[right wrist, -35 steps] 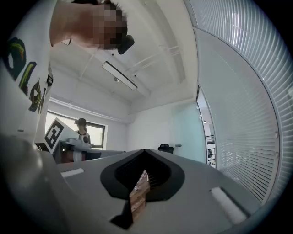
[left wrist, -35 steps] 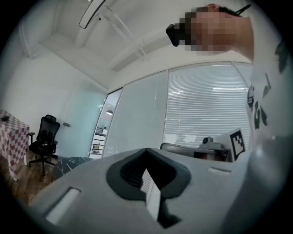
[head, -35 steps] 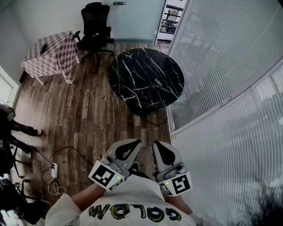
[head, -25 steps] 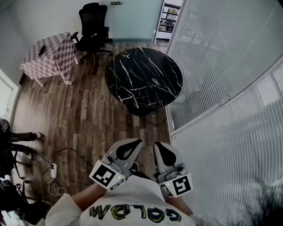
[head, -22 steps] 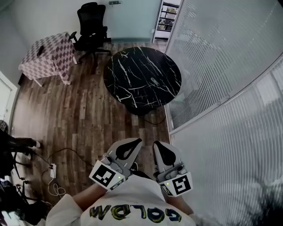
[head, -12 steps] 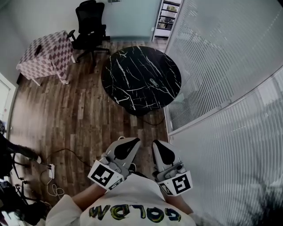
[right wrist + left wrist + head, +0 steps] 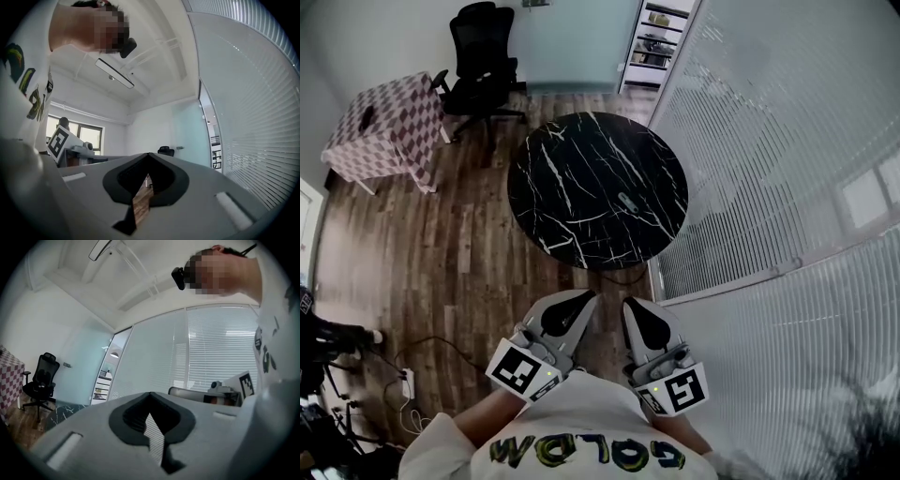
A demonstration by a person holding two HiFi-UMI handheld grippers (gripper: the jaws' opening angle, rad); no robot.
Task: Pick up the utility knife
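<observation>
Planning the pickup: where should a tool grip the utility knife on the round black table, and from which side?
Grip the utility knife across its narrow width near mid-length, probably from above: it lies flat on the round table, a slim bar set diagonally. Blade end is too small to tell.

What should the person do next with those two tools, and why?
Probably step closer to the round black table: the small utility knife lies on it, well ahead of the left gripper and right gripper, both shut, empty and held by the body.
</observation>
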